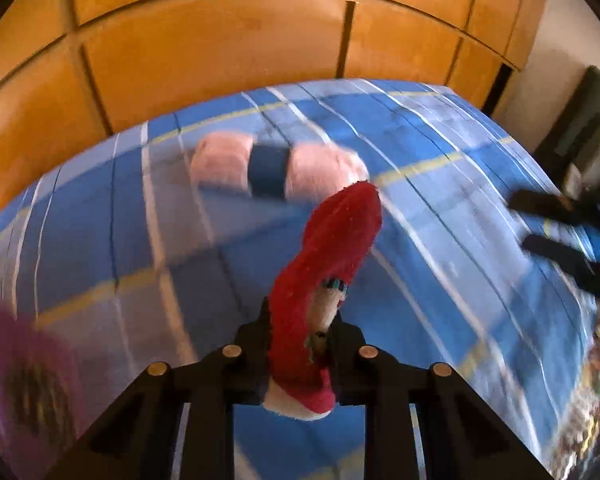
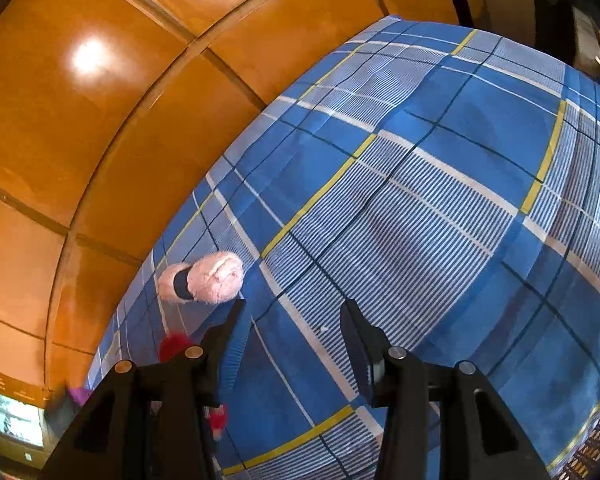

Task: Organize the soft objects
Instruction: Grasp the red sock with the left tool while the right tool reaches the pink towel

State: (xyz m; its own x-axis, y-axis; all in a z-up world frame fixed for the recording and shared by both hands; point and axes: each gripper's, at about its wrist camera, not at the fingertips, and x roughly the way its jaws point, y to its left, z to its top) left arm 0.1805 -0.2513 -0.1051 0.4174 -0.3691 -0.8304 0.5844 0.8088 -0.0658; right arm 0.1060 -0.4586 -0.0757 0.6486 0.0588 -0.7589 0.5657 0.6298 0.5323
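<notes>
our left gripper [image 1: 300, 344] is clamped on a red sock [image 1: 324, 264] above the blue plaid bedspread [image 1: 440, 240]; beyond it lies a pink yarn skein [image 1: 276, 166], perhaps, given the blur. our right gripper [image 2: 296, 320] stands apart, empty, over that bedspread.

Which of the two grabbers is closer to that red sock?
Left. The left gripper is clamped on the red sock. The right gripper is open, empty, off to the side over the bedspread.

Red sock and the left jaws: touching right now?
Touching. The left wrist view shows the red sock pinched between the shut jaws of the left gripper, its toe sticking forward above the bedspread.
</notes>
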